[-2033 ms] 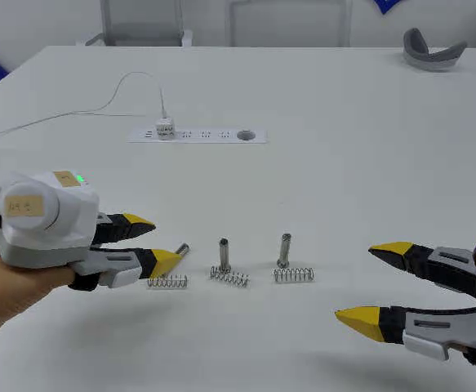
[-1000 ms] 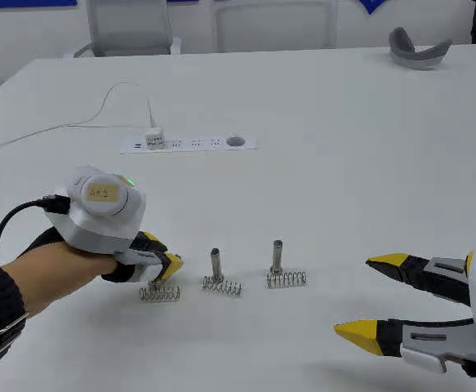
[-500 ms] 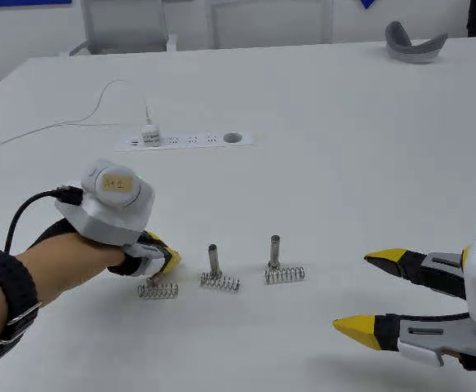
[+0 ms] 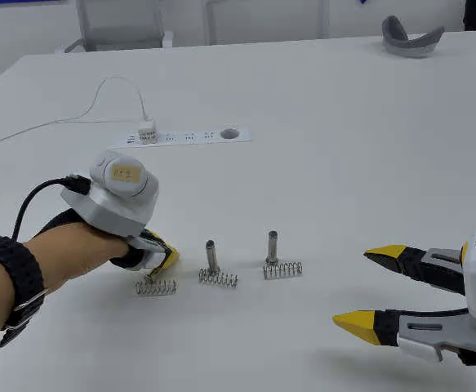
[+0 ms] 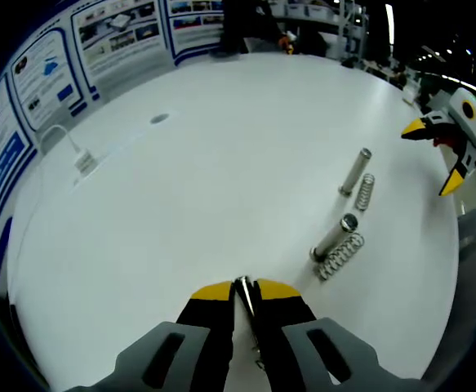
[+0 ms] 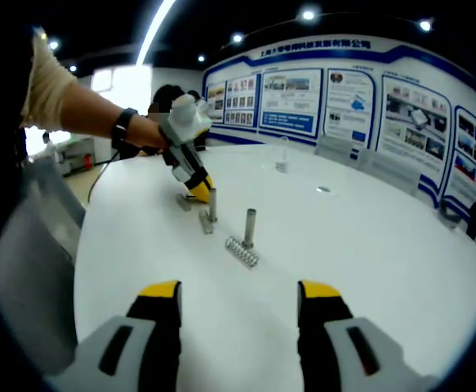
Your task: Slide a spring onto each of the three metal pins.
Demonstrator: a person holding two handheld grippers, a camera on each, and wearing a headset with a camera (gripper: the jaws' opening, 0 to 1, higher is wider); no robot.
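Springs lie on their sides in a row on the white table [image 4: 368, 163], each with its long axis running roughly left to right across the head view: the left spring [image 4: 156, 287], the middle spring [image 4: 219, 278] and the right spring [image 4: 282, 269]. All three are short coils of bright wire with open, evenly spaced turns, and none is threaded on a pin. The middle pin [image 4: 211, 255] and the right pin [image 4: 272, 247] stand upright, long axis vertical, each just behind its own spring, with the foot touching or almost touching the coil. They are plain grey metal cylinders with flat tops. The left gripper [image 4: 160, 260] points down and to the right at the table just above the left spring. In the left gripper view its yellow-tipped jaws are pressed almost together on a thin sliver of metal, the third pin [image 5: 244, 296]. Most of that pin is hidden by the jaws, so its tilt cannot be told. The right gripper [image 4: 368, 286] hovers well apart from the row, at the right of the head view, pointing left. Its jaws are spread wide with nothing between them and touch nothing. A white power strip [image 4: 184, 135] lies farther back on the table.
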